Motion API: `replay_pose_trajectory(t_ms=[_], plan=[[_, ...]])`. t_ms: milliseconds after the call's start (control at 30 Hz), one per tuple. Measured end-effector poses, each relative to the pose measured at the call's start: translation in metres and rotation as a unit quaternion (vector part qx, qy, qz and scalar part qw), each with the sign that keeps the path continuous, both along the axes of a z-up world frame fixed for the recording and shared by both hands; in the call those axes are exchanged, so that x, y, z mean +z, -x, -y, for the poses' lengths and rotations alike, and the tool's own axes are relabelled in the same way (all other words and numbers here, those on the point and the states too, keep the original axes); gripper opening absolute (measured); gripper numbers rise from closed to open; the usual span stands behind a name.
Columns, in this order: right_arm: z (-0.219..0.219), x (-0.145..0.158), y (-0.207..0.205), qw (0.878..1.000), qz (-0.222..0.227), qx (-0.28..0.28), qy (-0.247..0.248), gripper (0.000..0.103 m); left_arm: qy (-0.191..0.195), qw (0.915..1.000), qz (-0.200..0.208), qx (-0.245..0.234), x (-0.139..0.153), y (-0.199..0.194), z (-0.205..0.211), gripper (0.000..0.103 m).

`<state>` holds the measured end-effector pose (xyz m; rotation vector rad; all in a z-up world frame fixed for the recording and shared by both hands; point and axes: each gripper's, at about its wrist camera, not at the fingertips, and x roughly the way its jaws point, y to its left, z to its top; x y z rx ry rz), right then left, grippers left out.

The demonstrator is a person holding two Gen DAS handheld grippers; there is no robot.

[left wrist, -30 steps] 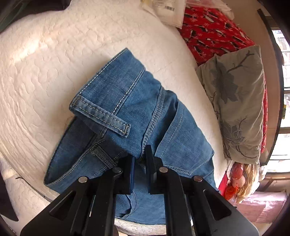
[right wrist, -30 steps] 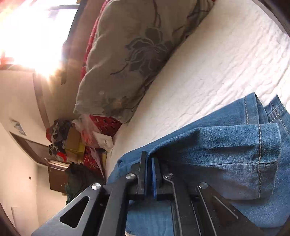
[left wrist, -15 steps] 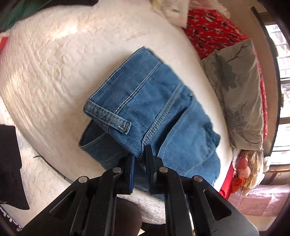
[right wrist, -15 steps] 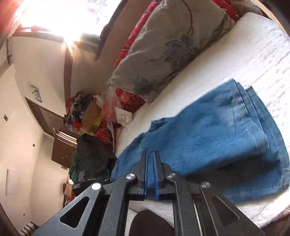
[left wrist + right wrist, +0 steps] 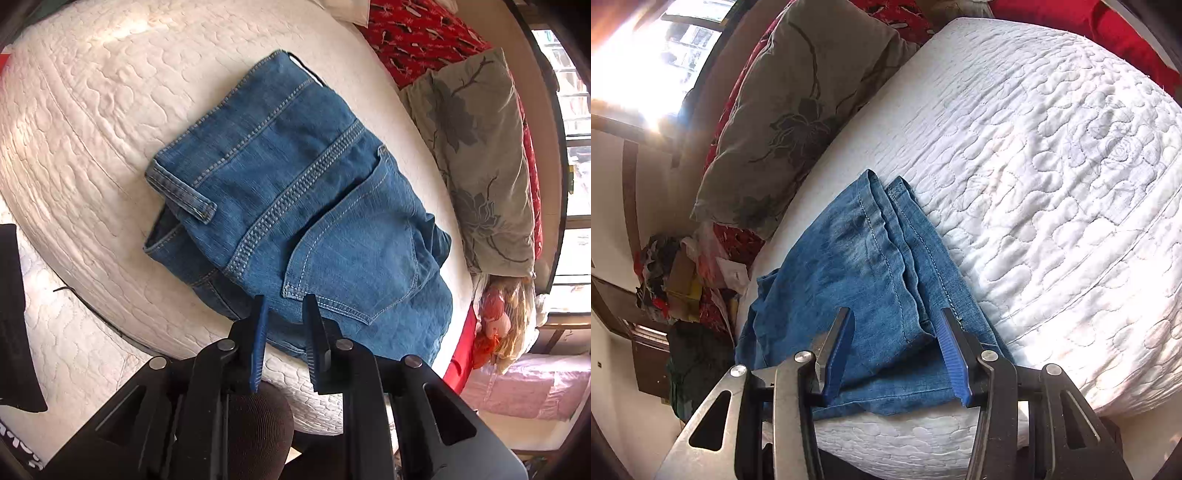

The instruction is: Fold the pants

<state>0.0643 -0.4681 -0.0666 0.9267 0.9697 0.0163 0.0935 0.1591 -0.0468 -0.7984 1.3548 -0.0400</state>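
Note:
Blue jeans [image 5: 295, 206] lie folded in a compact stack on the white quilted bed [image 5: 92, 110], back pocket and waistband up. My left gripper [image 5: 282, 302] is open and empty, just off the jeans' near edge. In the right wrist view the folded leg hems [image 5: 879, 273] lie on the bed [image 5: 1052, 166]. My right gripper [image 5: 895, 315] is open wide, with its fingers over the near end of the denim, holding nothing.
A grey floral pillow [image 5: 480, 155] and a red patterned blanket [image 5: 417, 29] lie along the far side of the bed. The pillow also shows in the right wrist view [image 5: 798, 110]. Clutter [image 5: 683, 273] is piled on the floor beside the bed. A window is at the back.
Both grippers have opened and let go of the jeans, then drawn back a little. The jeans have dropped from held up to lying flat and folded on the bed.

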Motion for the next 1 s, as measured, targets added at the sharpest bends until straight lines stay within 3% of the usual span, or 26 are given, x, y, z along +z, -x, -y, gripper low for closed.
replay_pose_trajectory(t_ms=[167,200,233,267,400,533,600,800,867,1000], plan=[[-0.023,-0.016,-0.022,0.999,-0.021,0.034,0.022,0.049,0.002,0.9992,-0.04,0.007,-0.028,-0.013,0.005,0.016],[-0.029,-0.018,-0.027,0.998,-0.029,0.05,0.036,0.041,0.002,0.9989,-0.046,0.01,-0.033,-0.014,0.003,0.016],[-0.032,-0.018,-0.03,0.997,-0.028,0.057,0.049,0.021,0.004,0.9984,-0.054,0.015,-0.036,-0.017,0.004,0.016],[-0.033,-0.017,-0.031,0.997,-0.018,0.065,0.046,0.015,0.004,0.9981,-0.059,0.016,-0.038,-0.018,0.004,0.016],[-0.029,0.009,-0.018,0.997,0.03,0.074,0.02,0.014,-0.013,0.9984,-0.055,0.004,-0.03,-0.014,0.011,0.016],[-0.02,0.03,0.017,0.995,0.061,0.071,-0.021,0.014,0.009,0.9985,-0.051,-0.016,-0.03,0.001,0.019,0.016],[-0.017,0.025,0.034,0.996,0.054,0.07,-0.029,0.015,0.002,0.9979,-0.061,-0.023,-0.037,0.006,0.021,0.016],[-0.008,-0.036,0.045,0.998,-0.04,0.046,-0.022,0.021,0.011,0.9958,-0.083,-0.037,-0.05,0.018,0.023,0.016],[-0.006,-0.031,0.044,0.998,-0.038,0.037,-0.034,0.024,0.008,0.997,-0.061,-0.046,-0.033,0.022,0.018,0.016],[0.01,0.005,0.038,1.0,-0.013,0.027,0.003,0.03,-0.012,0.9995,0.004,-0.029,0.014,0.014,-0.014,0.016]])
